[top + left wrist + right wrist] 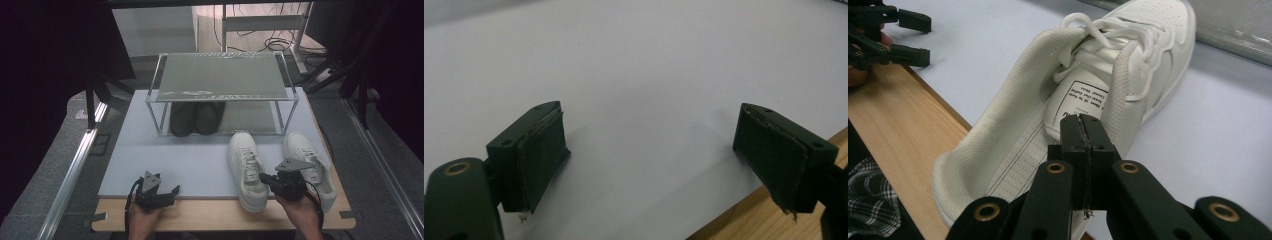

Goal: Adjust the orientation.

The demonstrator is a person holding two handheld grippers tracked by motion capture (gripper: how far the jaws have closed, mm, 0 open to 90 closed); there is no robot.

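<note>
A pair of white sneakers lies on the pale mat [175, 160], toes toward the rack. The left sneaker [246, 167] [1128, 65] has its heel at the mat's front edge. The right sneaker [305, 155] lies beside it. My right gripper [262, 176] [1081, 122] is shut, pads flush together, its tips just over the left sneaker's opening by the tongue label; nothing shows between the pads. My left gripper [167, 194] [649, 155] [923, 37] is open and empty, low over the mat's front edge.
A two-level metal rack [220, 75] stands at the back of the mat, with a pair of dark shoes [196, 117] on its lower level. The wooden table edge [200, 215] [774, 220] runs along the front. Metal rails flank the table.
</note>
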